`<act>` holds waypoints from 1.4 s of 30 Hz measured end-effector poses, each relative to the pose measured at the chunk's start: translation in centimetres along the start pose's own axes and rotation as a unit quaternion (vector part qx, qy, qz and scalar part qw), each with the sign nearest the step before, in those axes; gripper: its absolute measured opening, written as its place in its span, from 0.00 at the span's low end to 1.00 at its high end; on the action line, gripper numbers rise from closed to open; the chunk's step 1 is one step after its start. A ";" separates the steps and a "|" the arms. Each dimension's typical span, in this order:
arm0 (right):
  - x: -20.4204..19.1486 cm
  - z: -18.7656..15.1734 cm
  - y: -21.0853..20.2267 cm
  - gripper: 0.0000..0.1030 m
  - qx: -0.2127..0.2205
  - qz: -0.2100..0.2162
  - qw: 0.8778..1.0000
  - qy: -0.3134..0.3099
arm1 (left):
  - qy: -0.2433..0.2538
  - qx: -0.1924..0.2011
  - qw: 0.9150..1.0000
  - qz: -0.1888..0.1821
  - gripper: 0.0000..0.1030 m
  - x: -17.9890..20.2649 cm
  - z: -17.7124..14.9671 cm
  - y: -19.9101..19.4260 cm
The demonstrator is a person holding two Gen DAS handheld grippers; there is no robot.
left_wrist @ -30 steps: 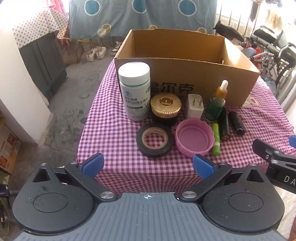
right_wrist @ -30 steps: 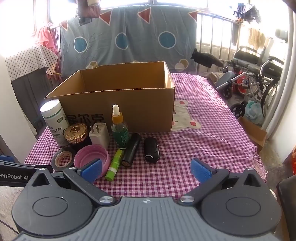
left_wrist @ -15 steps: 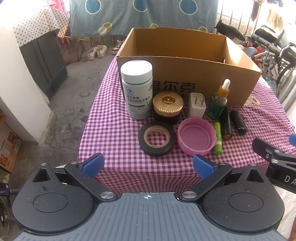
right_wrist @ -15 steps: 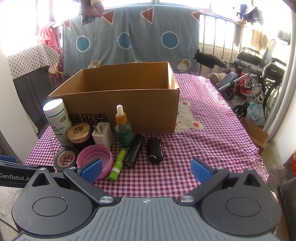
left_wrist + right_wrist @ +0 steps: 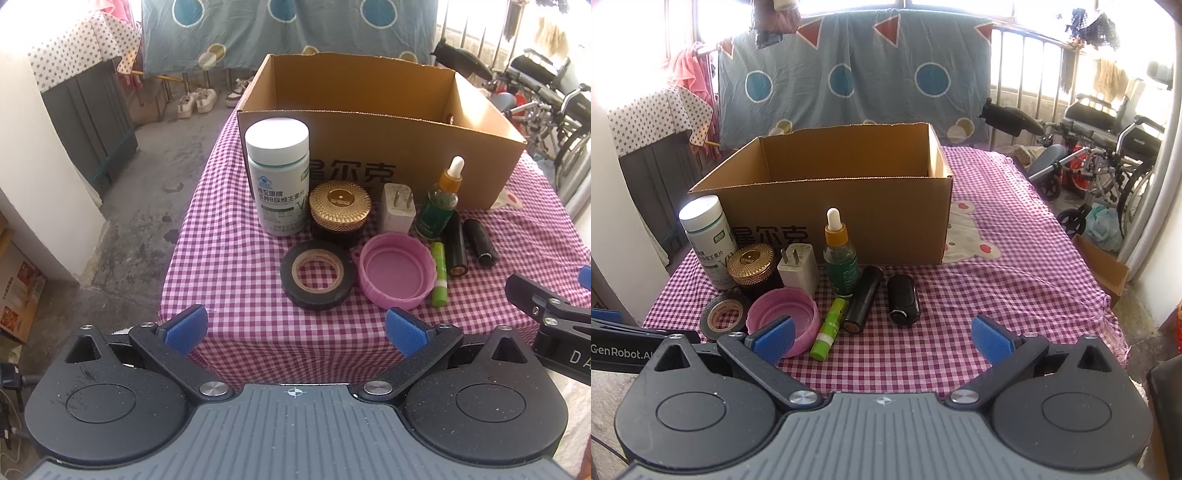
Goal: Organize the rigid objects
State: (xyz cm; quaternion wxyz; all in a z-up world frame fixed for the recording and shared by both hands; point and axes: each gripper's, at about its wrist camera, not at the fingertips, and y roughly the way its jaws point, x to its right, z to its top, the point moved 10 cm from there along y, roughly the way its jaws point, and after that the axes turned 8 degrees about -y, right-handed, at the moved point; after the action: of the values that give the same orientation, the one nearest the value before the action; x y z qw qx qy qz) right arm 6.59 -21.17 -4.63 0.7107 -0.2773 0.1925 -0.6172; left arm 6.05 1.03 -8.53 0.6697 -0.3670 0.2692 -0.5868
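left gripper (image 5: pixel 294 328) and right gripper (image 5: pixel 881 338) both hanging wide apart, holding nothing. small items sitting clustered before cardboard box (image 5: pixel 849 218). dropper bottle (image 5: pixel 840 254) probably glass (fragile, slippery), so gripping at body, not pipette.

Ahead of you an open cardboard box (image 5: pixel 369 147) stands at the far side. Before its near wall stand a white pill bottle (image 5: pixel 279 181) at left, a gold-lidded jar (image 5: pixel 340 206), a white plug (image 5: pixel 398 213) and a green dropper bottle (image 5: pixel 439 206). Nearer lie black tape (image 5: pixel 316 275), a pink lid (image 5: pixel 395 271) open side up, a green tube (image 5: pixel 439 277) and two black cylinders (image 5: pixel 480 242).
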 end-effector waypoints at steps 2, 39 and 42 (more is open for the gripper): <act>0.0 0.0 0.0 1.00 -0.001 0.000 1.000 0.000 | 0.000 0.000 1.000 0.000 1.00 0.0 0.0 0.0; 0.2 -0.1 2.1 1.00 -0.016 0.006 1.000 0.009 | 0.006 -0.023 1.000 0.012 1.00 0.1 0.2 2.0; 0.6 -0.2 2.6 1.00 -0.019 0.004 1.000 0.015 | 0.012 -0.026 1.000 0.009 1.00 0.6 0.3 2.4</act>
State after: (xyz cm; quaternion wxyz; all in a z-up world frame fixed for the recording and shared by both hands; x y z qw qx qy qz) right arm 8.52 -21.60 -6.40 0.7052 -0.2806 0.2156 -0.6143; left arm 7.79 0.61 -10.25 0.6623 -0.3747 0.2955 -0.5776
